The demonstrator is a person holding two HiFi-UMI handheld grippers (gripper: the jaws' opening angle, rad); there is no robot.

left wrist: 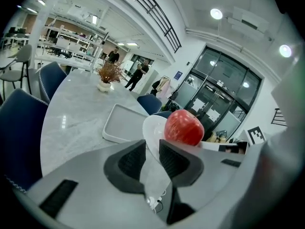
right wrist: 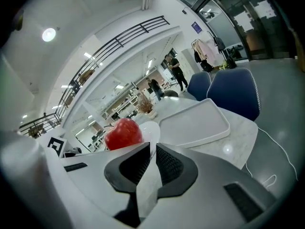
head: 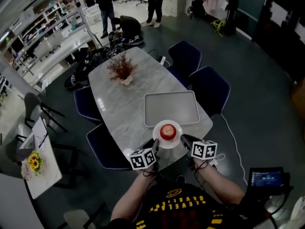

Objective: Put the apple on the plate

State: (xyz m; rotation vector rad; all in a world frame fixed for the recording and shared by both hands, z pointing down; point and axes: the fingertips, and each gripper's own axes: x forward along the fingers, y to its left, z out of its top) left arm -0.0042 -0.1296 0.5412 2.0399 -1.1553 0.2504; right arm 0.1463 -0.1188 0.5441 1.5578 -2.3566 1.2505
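A red apple (head: pixel 167 131) lies on a small white plate (head: pixel 162 140) at the near edge of the marble table (head: pixel 119 104). My left gripper (head: pixel 155 146) is shut on the plate's near-left rim. My right gripper (head: pixel 183 140) is shut on its near-right rim. In the left gripper view the plate's edge (left wrist: pixel 153 128) runs down between the dark pads (left wrist: pixel 131 160), with the apple (left wrist: pixel 184 127) just beyond. The right gripper view shows the same from the other side: the plate (right wrist: pixel 148 129) clamped between the pads (right wrist: pixel 167 163), with the apple (right wrist: pixel 124 133) to the left.
A white rectangular tray (head: pixel 171 108) lies right behind the plate. A vase of dried red twigs (head: pixel 122 69) stands farther back. Blue chairs (head: pixel 209 87) ring the table. A side table with sunflowers (head: pixel 34 162) is at the left. Two people stand far off.
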